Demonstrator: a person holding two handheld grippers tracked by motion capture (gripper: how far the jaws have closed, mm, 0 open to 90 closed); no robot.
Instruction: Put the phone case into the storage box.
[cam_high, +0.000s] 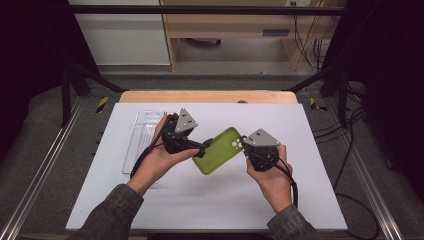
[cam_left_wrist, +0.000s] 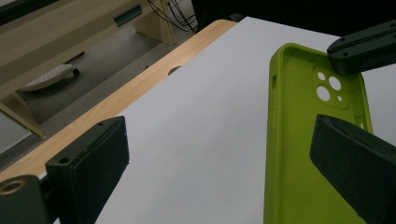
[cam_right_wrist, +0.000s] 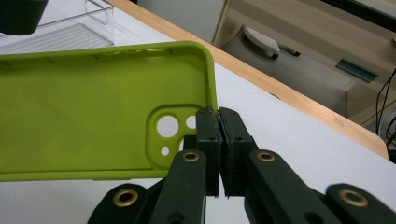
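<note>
Both forearms reach in from the near edge of the white table (cam_high: 310, 200). The right gripper (cam_right_wrist: 219, 116) pinches the camera-hole end wall of the one green phone case (cam_high: 220, 150), holding it tilted above the table. The left gripper (cam_high: 204, 146) stands wide open around its other end, pads clear. One clear phone case (cam_high: 142, 137) lies left of the green one.

A white sheet covers the pale wooden worktop (cam_high: 207, 96), whose bare far edge shows. Beyond it lies grey floor (cam_high: 220, 79), then a light wooden desk (cam_high: 230, 22) beside a white cabinet (cam_high: 125, 35). Black cables (cam_high: 307, 37) hang at right; dark frame bars (cam_high: 200, 10) surround everything.
</note>
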